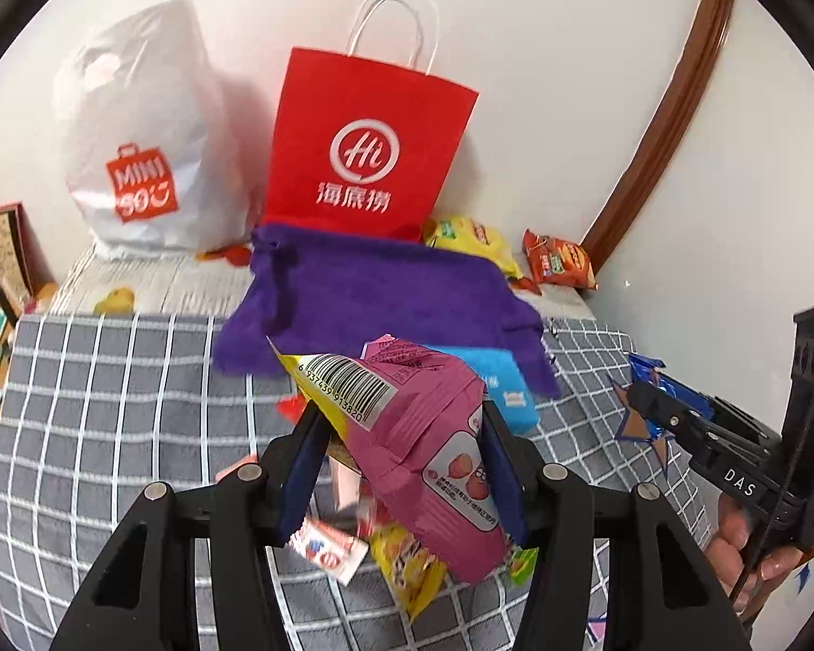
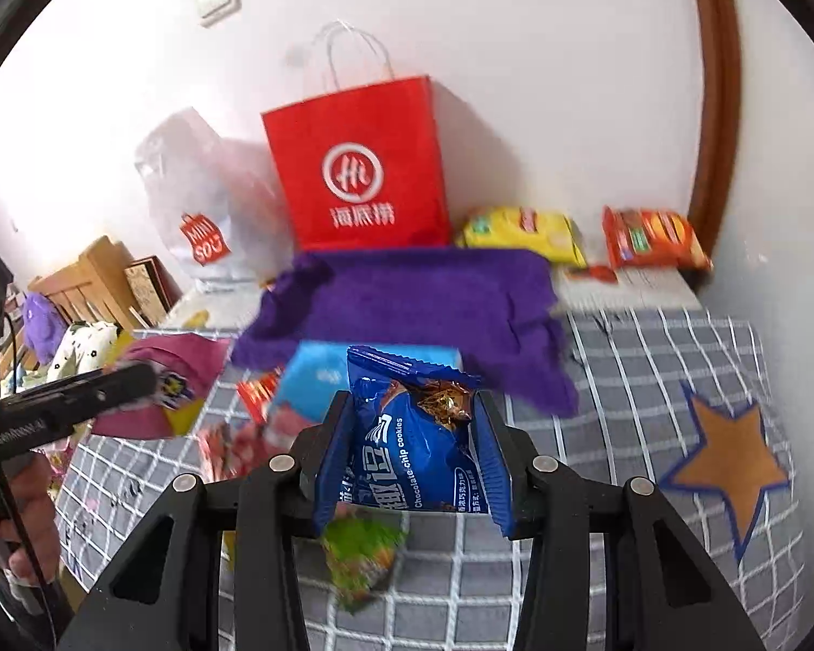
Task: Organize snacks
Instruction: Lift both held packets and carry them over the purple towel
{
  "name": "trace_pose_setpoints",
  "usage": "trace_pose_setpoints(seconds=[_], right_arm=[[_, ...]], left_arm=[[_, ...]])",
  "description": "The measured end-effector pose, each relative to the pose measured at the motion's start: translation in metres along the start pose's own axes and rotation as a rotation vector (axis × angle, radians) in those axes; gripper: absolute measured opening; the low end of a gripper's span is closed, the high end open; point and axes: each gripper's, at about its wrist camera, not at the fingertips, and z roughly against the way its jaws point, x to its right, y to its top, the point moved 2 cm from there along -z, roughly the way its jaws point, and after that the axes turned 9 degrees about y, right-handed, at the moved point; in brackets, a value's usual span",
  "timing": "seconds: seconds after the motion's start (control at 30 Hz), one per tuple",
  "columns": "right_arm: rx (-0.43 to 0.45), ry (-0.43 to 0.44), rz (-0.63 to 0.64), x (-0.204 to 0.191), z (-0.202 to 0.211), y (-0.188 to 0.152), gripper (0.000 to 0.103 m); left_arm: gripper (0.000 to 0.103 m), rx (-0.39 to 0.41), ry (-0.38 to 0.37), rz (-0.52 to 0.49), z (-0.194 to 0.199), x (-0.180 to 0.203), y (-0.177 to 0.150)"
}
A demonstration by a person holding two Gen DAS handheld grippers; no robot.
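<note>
My left gripper (image 1: 401, 423) is shut on a pink and yellow snack packet (image 1: 407, 434), lifted above the bed; the same packet (image 2: 157, 380) shows at the left of the right wrist view. My right gripper (image 2: 412, 417) is shut on a blue chocolate-chip cookie packet (image 2: 412, 450), also held off the bed; it (image 1: 651, 380) appears at the right of the left wrist view. Loose snacks (image 1: 401, 559) lie below my fingers. A red paper bag (image 1: 363, 141) stands against the wall behind a purple cloth (image 1: 385, 304).
A white plastic bag (image 1: 146, 152) sits left of the red bag. Yellow (image 2: 521, 228) and orange (image 2: 651, 238) snack packs lie by the wall at the right. A light blue box (image 2: 320, 380) lies near the cloth. The grey checked blanket (image 2: 624, 380) bears a star patch (image 2: 732, 466).
</note>
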Motion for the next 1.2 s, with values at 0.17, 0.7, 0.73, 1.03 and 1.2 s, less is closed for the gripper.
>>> trace_pose_setpoints(seconds=[0.17, 0.7, 0.73, 1.03, 1.2], right_arm=[[-0.004, -0.013, 0.029, -0.007, -0.017, 0.029, 0.044], [0.007, -0.046, 0.048, -0.001, -0.085, 0.108, 0.044], [0.006, -0.045, 0.046, 0.001, -0.09, 0.113, 0.044], [0.026, -0.061, 0.015, 0.027, -0.123, 0.143, 0.044], [0.003, -0.069, 0.015, 0.044, -0.145, 0.147, 0.044]], left_arm=[[0.052, 0.006, -0.009, -0.003, -0.004, 0.002, 0.024], [0.052, 0.004, 0.009, -0.013, -0.051, -0.005, 0.111], [0.052, 0.004, 0.008, -0.013, -0.055, -0.006, 0.116], [0.052, -0.018, 0.001, -0.022, -0.099, -0.011, 0.151], [0.052, -0.024, 0.005, -0.027, -0.123, -0.013, 0.162]])
